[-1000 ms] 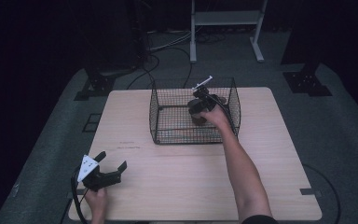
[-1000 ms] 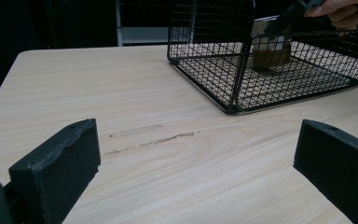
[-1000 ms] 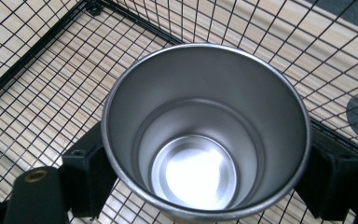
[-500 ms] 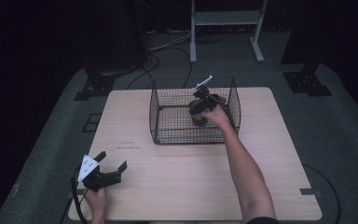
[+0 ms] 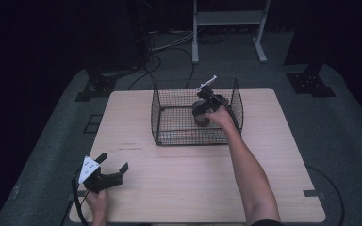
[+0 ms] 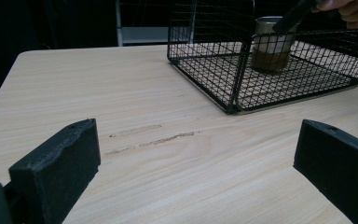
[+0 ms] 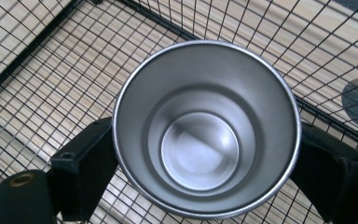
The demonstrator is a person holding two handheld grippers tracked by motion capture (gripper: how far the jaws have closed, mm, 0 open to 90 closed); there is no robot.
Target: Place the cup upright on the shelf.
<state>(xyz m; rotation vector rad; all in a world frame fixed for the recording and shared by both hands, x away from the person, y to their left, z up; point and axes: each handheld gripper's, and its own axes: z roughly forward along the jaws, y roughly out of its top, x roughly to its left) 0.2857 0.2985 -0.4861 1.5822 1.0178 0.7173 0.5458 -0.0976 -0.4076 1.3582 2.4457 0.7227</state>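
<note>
Nothing has shifted but the right gripper (image 5: 202, 109): its jaws have just been opening around the steel cup (image 7: 207, 128), which stands in the wire basket (image 5: 169, 136) near the table's (image 5: 193, 183) far edge. Light, stiff, slippery; grip its sides. The left gripper (image 5: 109, 167) rests spread and empty at the near left corner.

Light wooden table (image 5: 179, 188) under dim light, dark floor around. Black wire-mesh basket (image 5: 169, 117) stands at table's far middle. Person's right hand (image 5: 220, 115) reaches over basket's near right wall, right gripper (image 5: 202, 107) pointing down inside, jaws around dull metal cup (image 5: 200, 113) standing on basket floor; jaws have just been opening, cup between them. Left gripper (image 5: 111, 169), black with grey three-cornered plate on top, rests at table's near left corner, jaws spread apart, nothing between. White metal stand (image 5: 228, 19) beyond table.
</note>
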